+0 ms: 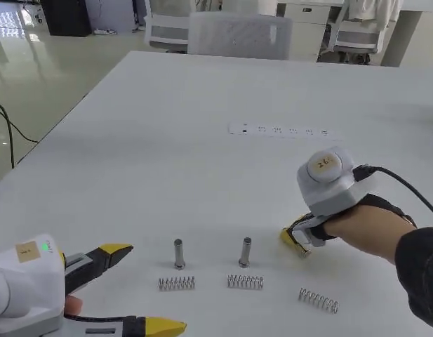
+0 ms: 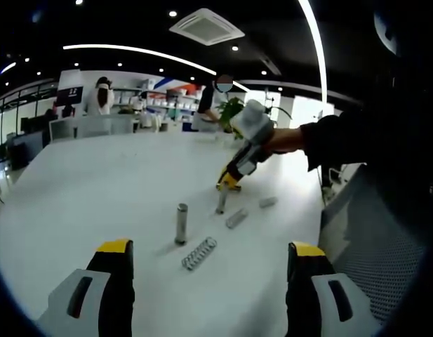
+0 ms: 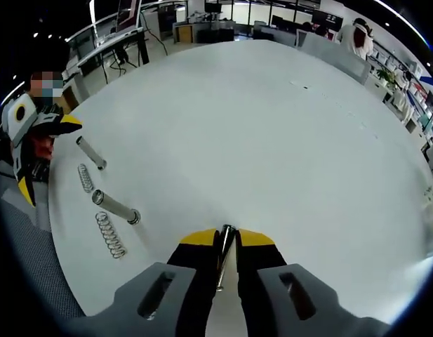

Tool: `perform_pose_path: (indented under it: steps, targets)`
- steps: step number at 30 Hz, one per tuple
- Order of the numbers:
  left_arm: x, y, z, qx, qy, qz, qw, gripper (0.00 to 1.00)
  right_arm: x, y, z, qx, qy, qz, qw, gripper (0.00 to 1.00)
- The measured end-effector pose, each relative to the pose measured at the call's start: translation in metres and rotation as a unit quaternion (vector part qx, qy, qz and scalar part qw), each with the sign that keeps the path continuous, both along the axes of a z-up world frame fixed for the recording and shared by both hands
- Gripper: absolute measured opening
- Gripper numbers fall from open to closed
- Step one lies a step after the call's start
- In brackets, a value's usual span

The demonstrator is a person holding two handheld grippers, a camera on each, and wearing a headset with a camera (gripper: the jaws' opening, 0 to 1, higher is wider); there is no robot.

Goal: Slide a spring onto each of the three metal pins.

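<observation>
Two metal pins stand upright on the white table [image 1: 202, 161]: the left pin [image 1: 178, 253] and the middle pin [image 1: 245, 251]. A spring lies in front of each, the left spring [image 1: 177, 283] and the middle spring [image 1: 245, 281]. A third spring [image 1: 318, 300] lies further right. My right gripper [image 1: 298, 246] points down at the table right of the middle pin, shut on a third pin [image 3: 222, 261] held between its yellow tips. My left gripper [image 2: 210, 247] hovers open near the left pin [image 2: 181, 223] and left spring [image 2: 199, 253], holding nothing.
A white power strip [image 1: 278, 130] lies flat further back on the table. Office chairs [image 1: 237, 35] stand at the far edge. A black cable [image 1: 402, 184] trails from the right gripper. The table's front edge is close behind the springs.
</observation>
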State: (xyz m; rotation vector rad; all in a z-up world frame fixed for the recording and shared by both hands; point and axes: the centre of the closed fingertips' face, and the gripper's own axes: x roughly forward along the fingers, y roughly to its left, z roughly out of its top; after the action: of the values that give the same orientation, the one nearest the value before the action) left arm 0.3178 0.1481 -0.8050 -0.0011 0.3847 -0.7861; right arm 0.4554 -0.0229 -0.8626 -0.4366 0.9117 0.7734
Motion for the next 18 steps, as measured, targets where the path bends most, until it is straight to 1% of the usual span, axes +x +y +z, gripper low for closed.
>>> perform_pose_path:
  steps: [6, 9, 12, 18]
  targets:
    - [-0.001, -0.002, 0.001, -0.001, 0.0, -0.001, 1.0, 0.87, 0.0, 0.0, 0.0, -0.001, -0.002, -0.008, 1.0, 0.06]
    - [-0.001, -0.002, 0.001, -0.001, -0.001, 0.0, 1.0, 0.87, -0.002, 0.0, 0.001, 0.006, 0.002, -0.011, 0.9999, 0.05]
    - [0.0, -0.001, 0.002, -0.001, -0.002, 0.001, 1.0, 0.87, -0.002, -0.001, 0.007, 0.015, -0.002, -0.016, 0.9998, 0.05]
    - [0.0, -0.002, 0.003, -0.001, -0.004, 0.0, 1.0, 0.87, -0.005, -0.006, 0.023, 0.023, -0.018, -0.015, 0.9995, 0.05]
